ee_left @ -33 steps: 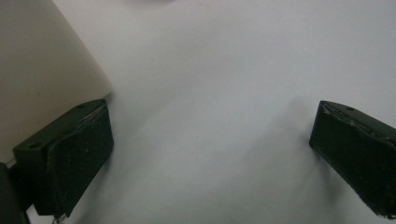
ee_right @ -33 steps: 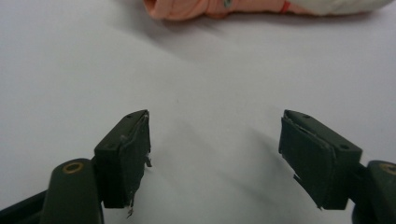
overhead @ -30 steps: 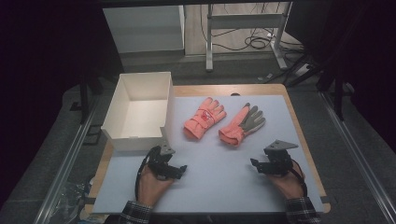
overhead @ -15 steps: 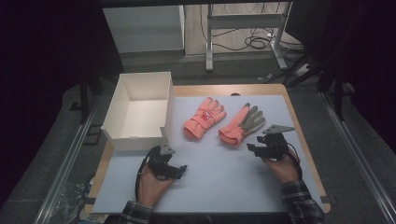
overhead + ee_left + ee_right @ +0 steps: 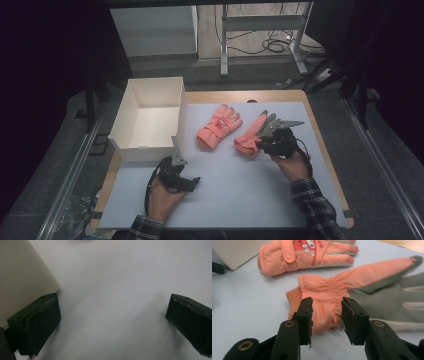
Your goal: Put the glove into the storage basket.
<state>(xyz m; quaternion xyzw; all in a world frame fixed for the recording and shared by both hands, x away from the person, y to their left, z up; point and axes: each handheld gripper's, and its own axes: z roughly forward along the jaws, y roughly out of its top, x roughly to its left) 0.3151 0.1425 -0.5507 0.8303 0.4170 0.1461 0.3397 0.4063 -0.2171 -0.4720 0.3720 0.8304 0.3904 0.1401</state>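
Note:
Two orange gloves lie on the white mat (image 5: 235, 190). The left glove (image 5: 218, 126) (image 5: 294, 255) is back-up with a printed patch. The right glove (image 5: 250, 139) (image 5: 367, 287) lies palm-up and shows a grey palm. My right gripper (image 5: 261, 144) (image 5: 327, 307) is at that glove's cuff. Its jaws are part-way apart on either side of the bunched cuff fabric, and I see no clear pinch. My left gripper (image 5: 182, 172) (image 5: 115, 300) rests low on the mat beside the white box (image 5: 147, 117) (image 5: 22, 272), jaws wide apart with nothing between them.
The white box stands at the table's back left with nothing in it, its near corner close to my left gripper. Wooden table edge (image 5: 320, 130) borders the mat on the right. Dark floor, a desk frame (image 5: 260, 30) and cables lie beyond the table.
My right gripper has moved forward and left from the mat's right side to the cuff of the palm-up glove. The left gripper has stayed put.

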